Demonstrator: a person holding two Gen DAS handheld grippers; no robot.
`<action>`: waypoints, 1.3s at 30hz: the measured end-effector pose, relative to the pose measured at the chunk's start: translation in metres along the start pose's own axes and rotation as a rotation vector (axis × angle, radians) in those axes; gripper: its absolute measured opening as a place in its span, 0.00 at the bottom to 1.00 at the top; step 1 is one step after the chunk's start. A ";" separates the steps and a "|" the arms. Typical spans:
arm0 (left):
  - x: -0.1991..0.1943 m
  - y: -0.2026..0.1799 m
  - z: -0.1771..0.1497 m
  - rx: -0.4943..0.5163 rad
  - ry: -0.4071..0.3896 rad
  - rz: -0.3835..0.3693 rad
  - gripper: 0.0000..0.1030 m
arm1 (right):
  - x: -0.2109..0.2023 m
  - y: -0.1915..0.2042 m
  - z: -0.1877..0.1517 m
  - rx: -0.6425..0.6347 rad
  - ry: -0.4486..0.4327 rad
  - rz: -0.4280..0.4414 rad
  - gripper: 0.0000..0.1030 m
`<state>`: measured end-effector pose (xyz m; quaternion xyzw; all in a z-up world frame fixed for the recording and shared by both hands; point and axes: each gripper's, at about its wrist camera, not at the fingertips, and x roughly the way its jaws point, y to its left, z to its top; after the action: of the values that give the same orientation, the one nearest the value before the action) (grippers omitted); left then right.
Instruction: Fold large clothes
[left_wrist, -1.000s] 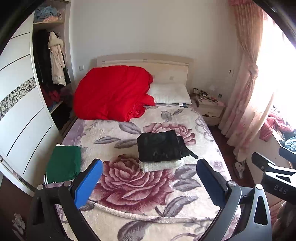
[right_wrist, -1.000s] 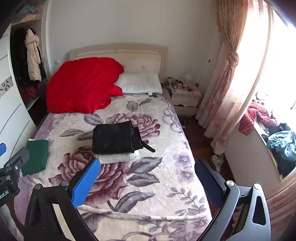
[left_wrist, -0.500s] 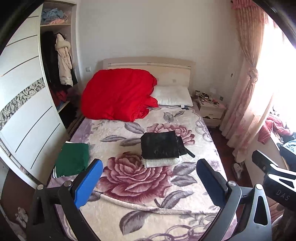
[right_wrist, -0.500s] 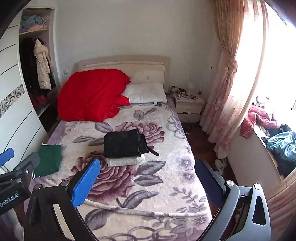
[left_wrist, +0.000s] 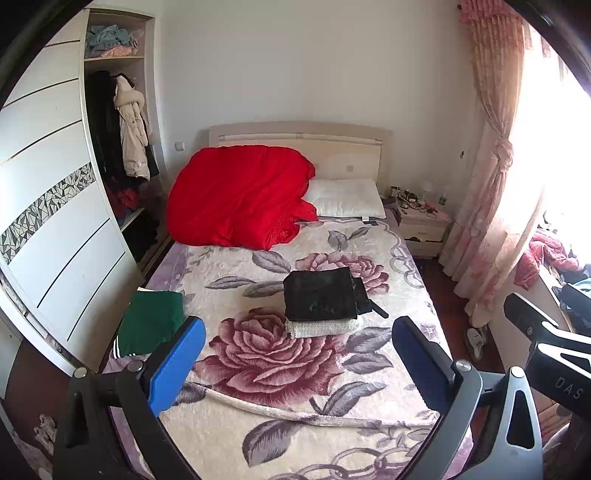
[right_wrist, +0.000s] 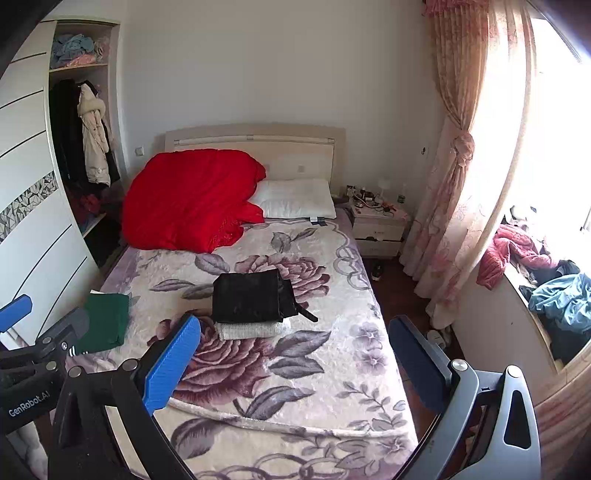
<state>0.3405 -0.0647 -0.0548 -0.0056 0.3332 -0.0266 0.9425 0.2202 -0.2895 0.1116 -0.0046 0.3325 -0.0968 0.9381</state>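
A folded black garment (left_wrist: 319, 293) lies on a folded white one (left_wrist: 325, 326) in the middle of the floral bed (left_wrist: 280, 373); the stack also shows in the right wrist view (right_wrist: 251, 297). A folded green garment (left_wrist: 151, 321) lies at the bed's left edge, also seen in the right wrist view (right_wrist: 105, 321). My left gripper (left_wrist: 295, 362) is open and empty, held back above the bed's foot. My right gripper (right_wrist: 293, 363) is open and empty, beside it to the right.
A red quilt (left_wrist: 240, 195) and a white pillow (left_wrist: 347, 197) lie at the headboard. A wardrobe (left_wrist: 55, 206) stands left of the bed. A nightstand (left_wrist: 421, 225), a curtain (left_wrist: 491, 177) and a clothes pile (right_wrist: 546, 280) are on the right.
Both grippers have drawn back and up from the bed, so the bed and the stack look smaller and farther. Nothing on the bed has moved.
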 end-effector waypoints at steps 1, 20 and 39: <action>-0.001 0.000 0.001 0.001 -0.003 0.001 1.00 | -0.001 0.000 0.001 -0.003 0.000 0.001 1.00; -0.012 -0.002 0.006 0.016 -0.040 0.042 1.00 | -0.001 -0.001 0.015 -0.018 -0.027 0.020 1.00; -0.019 -0.005 0.010 0.012 -0.054 0.035 1.00 | -0.006 -0.004 0.015 -0.020 -0.034 0.020 1.00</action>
<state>0.3315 -0.0689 -0.0354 0.0050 0.3073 -0.0117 0.9515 0.2242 -0.2933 0.1275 -0.0122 0.3177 -0.0840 0.9444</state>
